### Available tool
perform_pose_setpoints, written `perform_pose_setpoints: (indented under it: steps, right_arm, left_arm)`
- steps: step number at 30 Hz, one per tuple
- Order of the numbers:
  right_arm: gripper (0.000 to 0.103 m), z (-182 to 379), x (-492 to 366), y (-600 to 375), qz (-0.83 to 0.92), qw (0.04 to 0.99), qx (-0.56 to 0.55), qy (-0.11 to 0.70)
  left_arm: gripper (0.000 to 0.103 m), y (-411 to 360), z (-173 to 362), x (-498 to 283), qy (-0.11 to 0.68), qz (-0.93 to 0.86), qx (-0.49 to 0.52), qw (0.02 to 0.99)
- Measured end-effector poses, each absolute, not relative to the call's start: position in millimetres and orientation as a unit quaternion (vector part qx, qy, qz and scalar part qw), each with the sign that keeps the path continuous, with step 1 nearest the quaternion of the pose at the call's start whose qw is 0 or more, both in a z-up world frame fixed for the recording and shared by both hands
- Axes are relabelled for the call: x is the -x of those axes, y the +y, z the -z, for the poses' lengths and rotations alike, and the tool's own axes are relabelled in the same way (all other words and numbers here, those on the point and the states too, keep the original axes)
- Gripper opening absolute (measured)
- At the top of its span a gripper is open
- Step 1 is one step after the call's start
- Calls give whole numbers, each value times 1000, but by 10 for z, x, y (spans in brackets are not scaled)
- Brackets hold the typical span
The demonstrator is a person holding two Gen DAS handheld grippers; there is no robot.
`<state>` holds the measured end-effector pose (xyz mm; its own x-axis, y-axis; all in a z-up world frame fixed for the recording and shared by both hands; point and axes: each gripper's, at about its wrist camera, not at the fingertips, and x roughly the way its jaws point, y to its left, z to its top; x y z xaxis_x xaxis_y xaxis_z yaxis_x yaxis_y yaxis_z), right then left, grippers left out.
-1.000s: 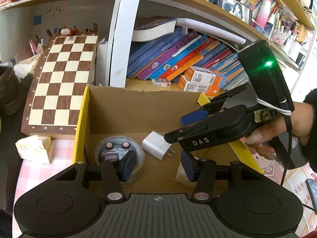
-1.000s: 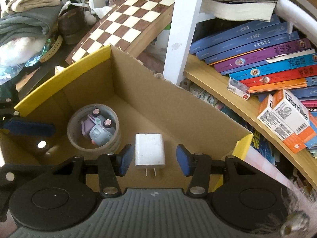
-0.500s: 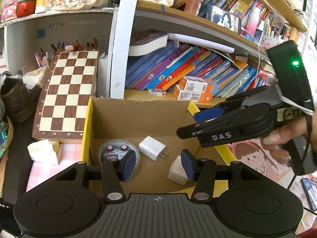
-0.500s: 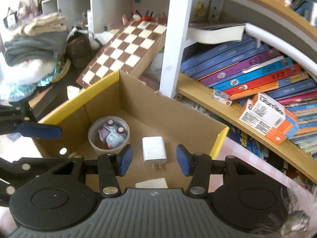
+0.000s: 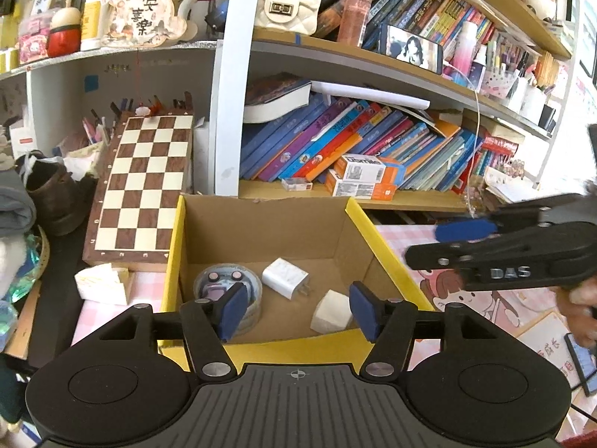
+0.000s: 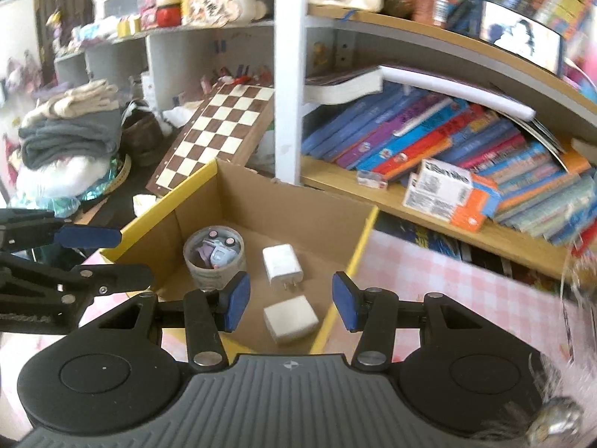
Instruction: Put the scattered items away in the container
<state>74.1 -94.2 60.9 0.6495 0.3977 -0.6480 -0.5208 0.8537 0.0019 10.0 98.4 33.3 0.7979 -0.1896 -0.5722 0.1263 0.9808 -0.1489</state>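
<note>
The cardboard box (image 5: 261, 231) stands open on top, so entry from above is free. On its floor a round tub (image 5: 227, 287), a white charger (image 5: 285, 277) and a white block (image 5: 332, 311) leave bare cardboard towards the back wall. Behind, the bookshelf (image 5: 373, 201) and leaning chessboard (image 5: 143, 186) crowd the far side. Pink checked tabletop (image 6: 429, 276) lies clear to the right.

A lived-in home room: crowded bookshelves (image 5: 335, 149) fill the upper right, a chessboard (image 5: 143, 186) leans at left, folded clothes (image 6: 71, 130) lie at far left.

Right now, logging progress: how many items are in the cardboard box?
3: a tape roll holding a small toy at left, a white charger mid-floor, a white block nearest. The near wall may hide more.
</note>
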Motion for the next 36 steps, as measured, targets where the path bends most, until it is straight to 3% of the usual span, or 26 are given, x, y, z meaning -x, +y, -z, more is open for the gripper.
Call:
perform_pose_setpoints:
  steps: [15, 27, 32, 36]
  right_arm:
    - [52, -296, -206, -1273, -152, 922, 36, 354]
    - [54, 65, 3, -1284, -101, 920, 47, 376]
    - [63, 133, 83, -1246, -86, 918, 57, 382]
    - [65, 147, 108, -1243, -80, 918, 57, 385]
  left_arm:
    - [77, 733, -159, 141, 343, 49, 32, 937]
    - [77, 641, -17, 244, 368, 41, 5, 929]
    - [77, 584, 42, 255, 379, 43, -1, 925]
    - [77, 559, 104, 263, 390, 41, 2, 920]
